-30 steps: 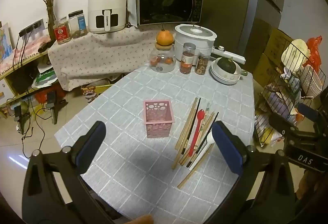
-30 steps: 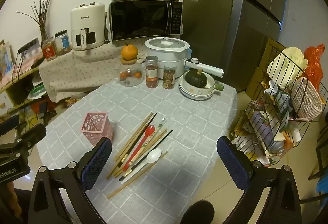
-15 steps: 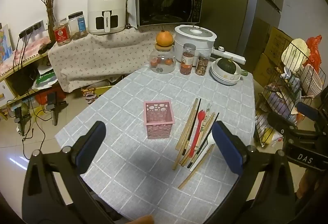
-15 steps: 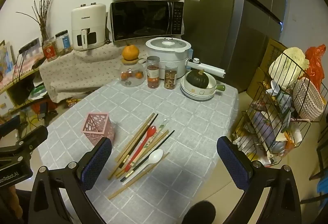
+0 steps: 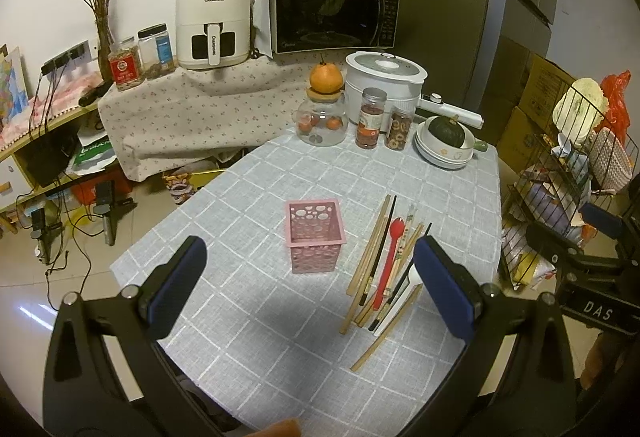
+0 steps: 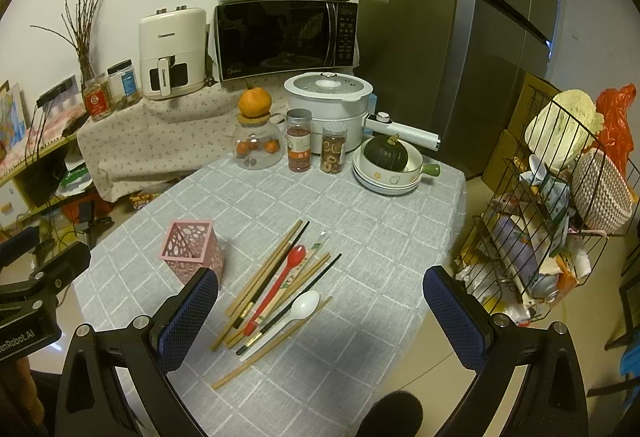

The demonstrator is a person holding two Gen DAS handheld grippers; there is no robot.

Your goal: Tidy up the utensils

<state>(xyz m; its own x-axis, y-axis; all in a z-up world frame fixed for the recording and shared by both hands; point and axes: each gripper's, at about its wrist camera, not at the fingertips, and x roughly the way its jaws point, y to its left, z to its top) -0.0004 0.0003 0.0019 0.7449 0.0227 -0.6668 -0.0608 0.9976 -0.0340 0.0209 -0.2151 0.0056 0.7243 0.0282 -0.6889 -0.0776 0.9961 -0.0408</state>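
Beside the pink holder (image 5: 315,237), loose utensils (image 5: 387,264); both grippers spread, empty.

"CHANGHONG" reads across the top front of the white air fryer (image 5: 212,25). White letters "DAS" sit on the black body of the right gripper (image 5: 596,311) in the left wrist view. The left gripper (image 6: 24,333) shows "enRobot.AI", its start cut off.
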